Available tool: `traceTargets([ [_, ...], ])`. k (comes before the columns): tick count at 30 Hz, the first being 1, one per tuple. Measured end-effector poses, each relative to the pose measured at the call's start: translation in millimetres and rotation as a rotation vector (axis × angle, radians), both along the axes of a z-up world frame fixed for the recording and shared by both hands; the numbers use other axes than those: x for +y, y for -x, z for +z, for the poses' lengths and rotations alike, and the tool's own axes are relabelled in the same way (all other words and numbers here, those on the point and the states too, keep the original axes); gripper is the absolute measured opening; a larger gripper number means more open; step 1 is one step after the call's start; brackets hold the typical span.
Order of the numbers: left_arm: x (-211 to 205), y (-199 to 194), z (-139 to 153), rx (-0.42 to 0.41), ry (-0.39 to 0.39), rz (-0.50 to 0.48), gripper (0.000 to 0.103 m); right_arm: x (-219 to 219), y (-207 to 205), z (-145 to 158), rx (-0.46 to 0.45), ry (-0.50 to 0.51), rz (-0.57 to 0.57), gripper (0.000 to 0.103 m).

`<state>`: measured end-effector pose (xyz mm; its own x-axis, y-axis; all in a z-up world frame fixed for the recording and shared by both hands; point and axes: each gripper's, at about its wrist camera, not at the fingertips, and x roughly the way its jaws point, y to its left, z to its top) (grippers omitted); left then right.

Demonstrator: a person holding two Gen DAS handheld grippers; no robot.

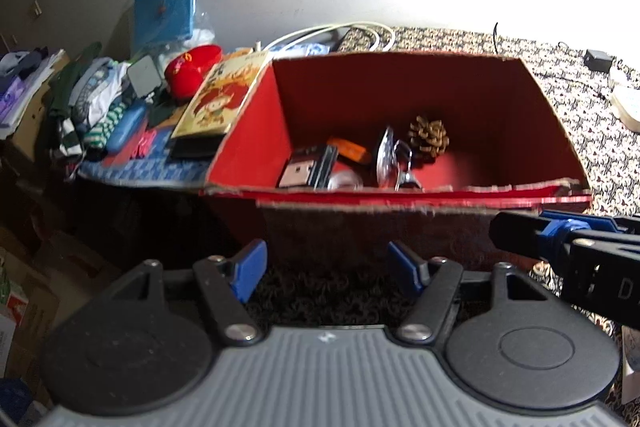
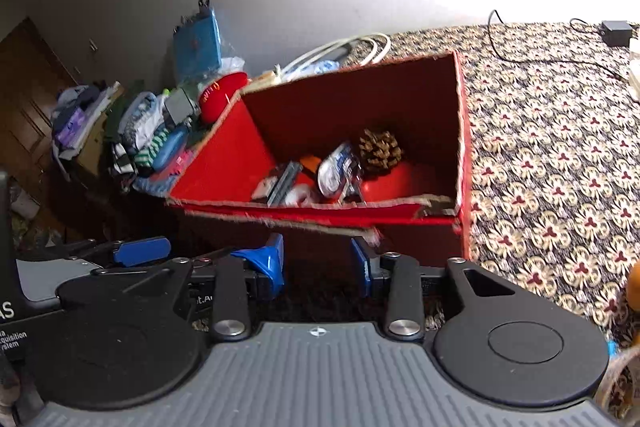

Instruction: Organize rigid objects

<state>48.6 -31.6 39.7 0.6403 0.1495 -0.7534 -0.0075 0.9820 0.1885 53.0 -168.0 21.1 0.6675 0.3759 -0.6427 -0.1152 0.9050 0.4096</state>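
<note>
A red cardboard box (image 1: 400, 191) stands open on a patterned cloth, just beyond both grippers. Inside lie a pine cone (image 1: 428, 139), an orange item (image 1: 348, 149), a small black-and-white box (image 1: 298, 173) and a shiny metal piece (image 1: 386, 157). My left gripper (image 1: 328, 267) is open with nothing between its blue pads, low in front of the box's near wall. The right wrist view shows the same box (image 2: 304, 211) and pine cone (image 2: 379, 151). My right gripper (image 2: 316, 263) is open and holds nothing. The two grippers are side by side.
Left of the box lie a cartoon-cover book (image 1: 218, 103), a red pouch (image 1: 190, 71), a blue bag (image 1: 166, 11), a blue case (image 1: 126, 129) and piled clothes (image 1: 96, 99). A white cable (image 1: 360, 29) runs behind. Patterned cloth (image 2: 560, 147) stretches right, with a black adapter (image 2: 616, 31).
</note>
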Motion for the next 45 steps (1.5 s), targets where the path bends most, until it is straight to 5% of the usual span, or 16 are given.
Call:
traceTargets([
  [18,9.0,-1.1,-8.7,0.137,0.044,-0.055,0.07,17.3,4.9,12.5,0.147,0.075,-0.102,0.02],
  [31,28.2,-42.7,35.8,0.019,0.026,-0.164,0.072,28.2,-22.7,44.7,0.052,0.101,-0.26,0.02],
  [45,44.6,-91.6,21.7,-0.008,0.03,-0.213,0.076,44.3,-71.0,17.9,0.061,0.161,-0.33,0.02],
])
